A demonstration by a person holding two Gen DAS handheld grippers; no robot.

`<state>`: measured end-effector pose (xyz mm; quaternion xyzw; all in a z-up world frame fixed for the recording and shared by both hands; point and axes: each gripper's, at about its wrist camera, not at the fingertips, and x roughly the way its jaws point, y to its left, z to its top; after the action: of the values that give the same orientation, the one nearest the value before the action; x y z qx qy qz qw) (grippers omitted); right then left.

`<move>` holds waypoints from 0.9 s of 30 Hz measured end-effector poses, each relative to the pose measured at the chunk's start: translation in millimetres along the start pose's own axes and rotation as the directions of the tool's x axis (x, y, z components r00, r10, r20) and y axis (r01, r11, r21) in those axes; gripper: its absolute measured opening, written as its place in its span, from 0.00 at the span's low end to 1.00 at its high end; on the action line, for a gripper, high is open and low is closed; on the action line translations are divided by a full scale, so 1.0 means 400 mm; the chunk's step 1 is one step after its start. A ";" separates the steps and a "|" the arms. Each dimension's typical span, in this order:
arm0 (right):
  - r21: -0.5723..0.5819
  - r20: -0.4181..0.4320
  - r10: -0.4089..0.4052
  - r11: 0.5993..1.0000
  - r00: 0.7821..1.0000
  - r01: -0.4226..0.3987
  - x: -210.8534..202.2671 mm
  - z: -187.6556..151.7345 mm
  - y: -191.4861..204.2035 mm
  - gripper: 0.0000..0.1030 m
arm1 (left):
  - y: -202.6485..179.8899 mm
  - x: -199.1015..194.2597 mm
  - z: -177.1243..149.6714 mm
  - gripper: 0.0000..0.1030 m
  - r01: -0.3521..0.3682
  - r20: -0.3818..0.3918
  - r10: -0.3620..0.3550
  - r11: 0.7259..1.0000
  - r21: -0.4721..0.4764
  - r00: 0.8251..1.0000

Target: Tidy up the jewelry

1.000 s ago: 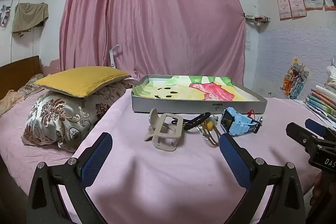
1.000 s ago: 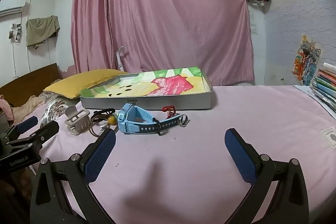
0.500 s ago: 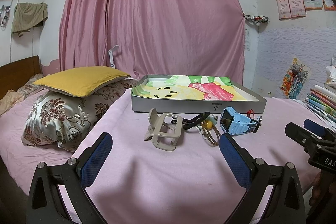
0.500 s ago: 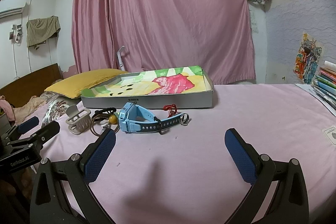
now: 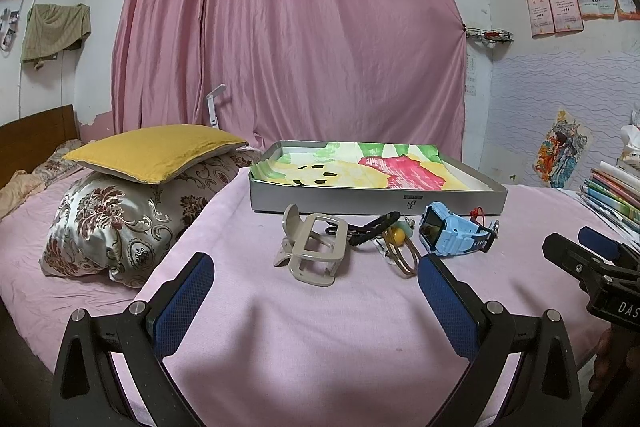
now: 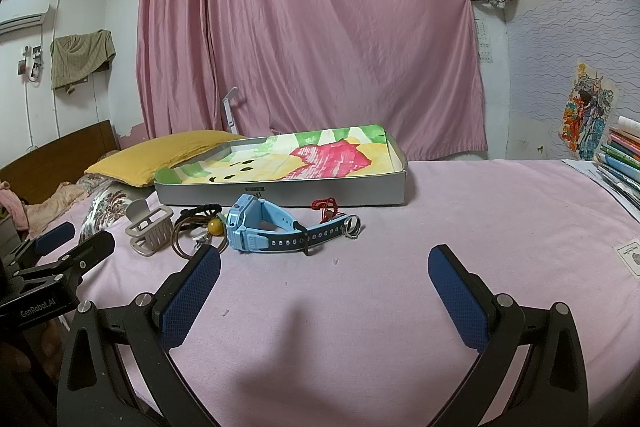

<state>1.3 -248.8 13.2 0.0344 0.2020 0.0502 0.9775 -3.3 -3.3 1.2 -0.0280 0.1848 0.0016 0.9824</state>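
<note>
Pink bedsheet (image 5: 320, 327) holds blue watch (image 6: 256, 227) beyond wide-spread right tool (image 6: 324, 267).

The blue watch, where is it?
The blue watch lies on the pink bedspread in front of the grey tray, right of the yellow bead and bangles.

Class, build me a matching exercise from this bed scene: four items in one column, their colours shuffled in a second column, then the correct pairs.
Items:
1. watch
2. hair claw clip
3. pillow on top
4. gripper pads

Colours:
A. beige
B. dark blue
C. light blue
D. mustard yellow

Pairs: 1-C, 2-A, 3-D, 4-B
</note>
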 end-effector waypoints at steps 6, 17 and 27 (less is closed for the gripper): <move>0.000 0.000 0.000 1.000 1.000 0.000 0.000 0.000 0.000 0.99 | 0.000 0.000 0.000 0.99 0.000 -0.001 0.000 1.000 0.000 1.000; 0.000 -0.002 0.001 1.000 1.000 -0.001 0.000 -0.001 0.000 0.99 | -0.001 -0.001 0.000 0.99 0.000 -0.002 0.000 1.000 0.000 1.000; 0.000 -0.003 0.002 1.000 1.000 -0.002 0.003 -0.004 0.002 0.99 | -0.001 -0.001 0.000 0.99 0.000 -0.002 0.000 1.000 0.001 1.000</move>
<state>1.6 -247.8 11.5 0.0346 0.2033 0.0510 0.9772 -3.6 -3.7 1.4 -0.0275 0.1857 0.0017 0.9822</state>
